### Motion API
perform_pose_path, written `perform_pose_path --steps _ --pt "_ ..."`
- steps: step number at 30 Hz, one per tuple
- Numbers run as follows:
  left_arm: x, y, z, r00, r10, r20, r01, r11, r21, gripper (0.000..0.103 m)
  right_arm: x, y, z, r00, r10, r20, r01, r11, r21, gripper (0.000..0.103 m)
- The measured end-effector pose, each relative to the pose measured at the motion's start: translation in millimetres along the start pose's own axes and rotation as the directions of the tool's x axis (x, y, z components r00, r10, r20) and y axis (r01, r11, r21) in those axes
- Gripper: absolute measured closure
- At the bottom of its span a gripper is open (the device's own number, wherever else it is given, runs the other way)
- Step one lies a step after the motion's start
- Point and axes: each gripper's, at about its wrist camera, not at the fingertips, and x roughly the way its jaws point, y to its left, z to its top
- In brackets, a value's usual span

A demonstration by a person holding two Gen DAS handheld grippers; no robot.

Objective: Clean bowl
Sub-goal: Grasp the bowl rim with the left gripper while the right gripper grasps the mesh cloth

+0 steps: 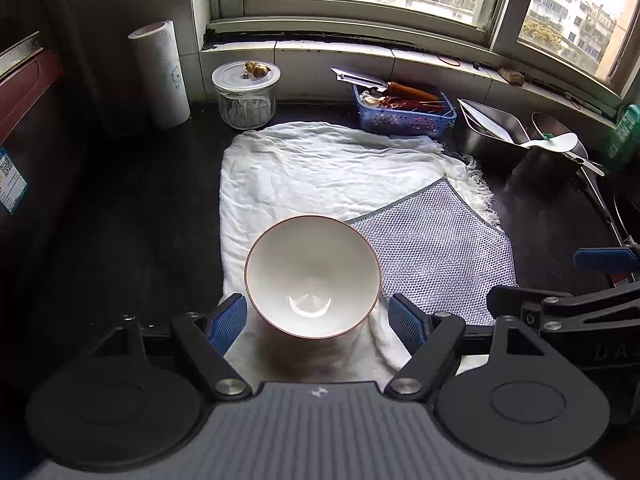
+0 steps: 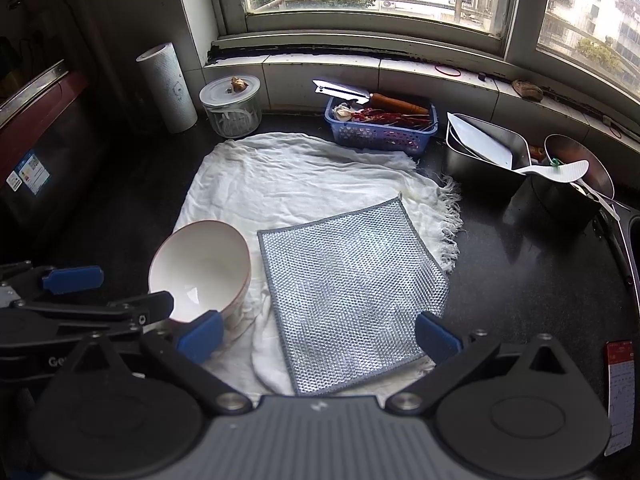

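bowl (image 1: pixel 312 276) sits upright on the white towel (image 1: pixel 304 168), straight ahead of the left gripper (image 1: pixel 316 322), between its wide-spread blue pads, which touch nothing. mesh cloth (image 2: pixel 348 304) lies flat just right of the bowl, its near edge between the right gripper's (image 2: pixel 320 336) parted, empty pads. so the left hand is nearer the bowl and the right is nearer the cloth; i judge each need only go forward and close.
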Motion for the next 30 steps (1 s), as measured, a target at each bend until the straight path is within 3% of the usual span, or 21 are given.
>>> perform_pose_path --steps 8,16,21,27,30 --pt "10.0 0.4 -0.7 1.0 -0.024 -0.012 0.024 0.999 0.021 0.025 6.2 -2.4 1.7 1.0 0.015 -0.007 -0.015 1.0 0.002 0.001" --pt "28.3 10.5 -10.9 0.996 -0.046 0.074 0.04 0.996 0.085 0.025 19.2 -13.2 -3.3 0.999 0.004 0.046 -0.002 0.999 -0.052 0.001" --pt "45.6 20.4 -10.6 0.998 -0.044 0.046 0.042 0.998 0.055 0.025 31.9 -16.1 -10.5 0.995 -0.014 0.102 0.026 0.992 -0.12 0.001" --pt "60.2 32.2 -6.6 0.999 -0.018 0.029 0.017 1.0 0.014 0.025 55.3 -15.1 -17.1 0.995 -0.016 0.102 0.036 0.981 -0.193 0.001" --pt "69.3 39.4 -3.4 1.0 -0.013 0.0 0.013 1.0 -0.006 0.025 68.5 -11.6 -21.7 0.996 -0.012 0.087 0.033 0.969 -0.247 0.006"
